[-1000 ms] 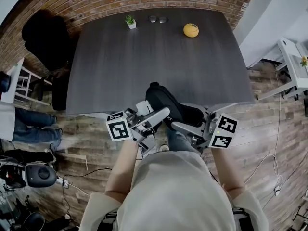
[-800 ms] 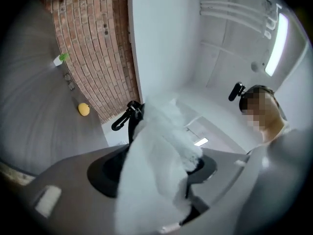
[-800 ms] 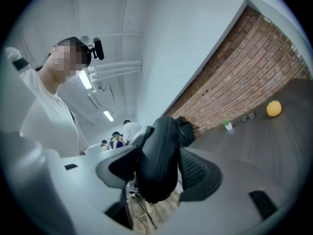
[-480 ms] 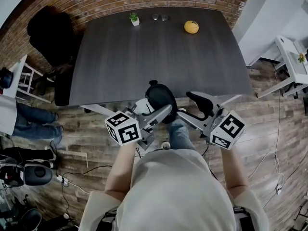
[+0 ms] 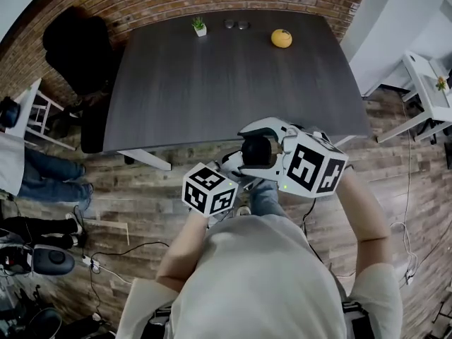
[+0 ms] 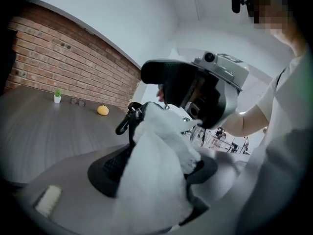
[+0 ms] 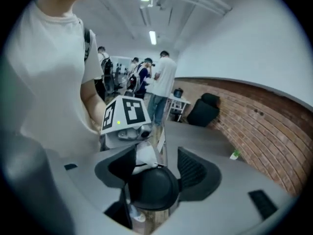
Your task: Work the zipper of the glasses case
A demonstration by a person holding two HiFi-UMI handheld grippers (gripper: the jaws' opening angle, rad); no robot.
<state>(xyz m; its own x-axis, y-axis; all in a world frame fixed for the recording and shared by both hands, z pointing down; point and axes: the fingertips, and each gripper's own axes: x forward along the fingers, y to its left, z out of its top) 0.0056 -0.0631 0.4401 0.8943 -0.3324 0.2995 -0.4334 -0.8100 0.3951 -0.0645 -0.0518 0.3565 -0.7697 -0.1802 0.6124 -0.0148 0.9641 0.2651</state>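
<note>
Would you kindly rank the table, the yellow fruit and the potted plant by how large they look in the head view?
1. Table, by far the largest.
2. Yellow fruit.
3. Potted plant, only slightly smaller; both stand at the far edge.

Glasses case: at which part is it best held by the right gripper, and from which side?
Probably its rounded black end, gripped across the narrow width, coming from the side opposite the left gripper. That dome fits between the pads of the right gripper, and the white part with the black loop lies toward the left one.
</note>
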